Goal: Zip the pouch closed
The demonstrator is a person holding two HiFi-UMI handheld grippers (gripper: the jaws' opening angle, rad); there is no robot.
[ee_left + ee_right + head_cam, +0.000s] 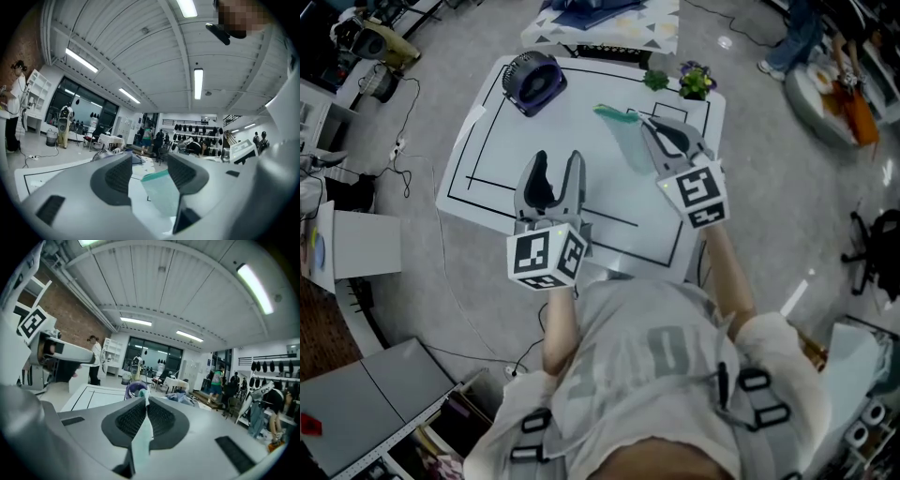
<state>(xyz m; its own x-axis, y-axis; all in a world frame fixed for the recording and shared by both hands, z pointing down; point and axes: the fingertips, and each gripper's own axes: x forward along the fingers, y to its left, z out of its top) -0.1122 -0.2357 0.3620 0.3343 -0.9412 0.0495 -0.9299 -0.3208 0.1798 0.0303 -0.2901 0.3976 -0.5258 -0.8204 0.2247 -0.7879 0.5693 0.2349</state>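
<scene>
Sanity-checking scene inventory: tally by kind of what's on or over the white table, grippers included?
gripper: 2 (left gripper, right gripper)
pouch: 1
fan: 1
potted plant: 1
small green item: 1
Total: 6

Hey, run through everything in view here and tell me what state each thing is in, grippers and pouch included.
Right gripper: jaws shut on the pouch's edge.
Left gripper: jaws open, empty.
Pouch: held above the table by the right gripper; zip state not visible.
Fan: on the table; cannot tell if it is running.
Plant: upright at the table's far corner.
</scene>
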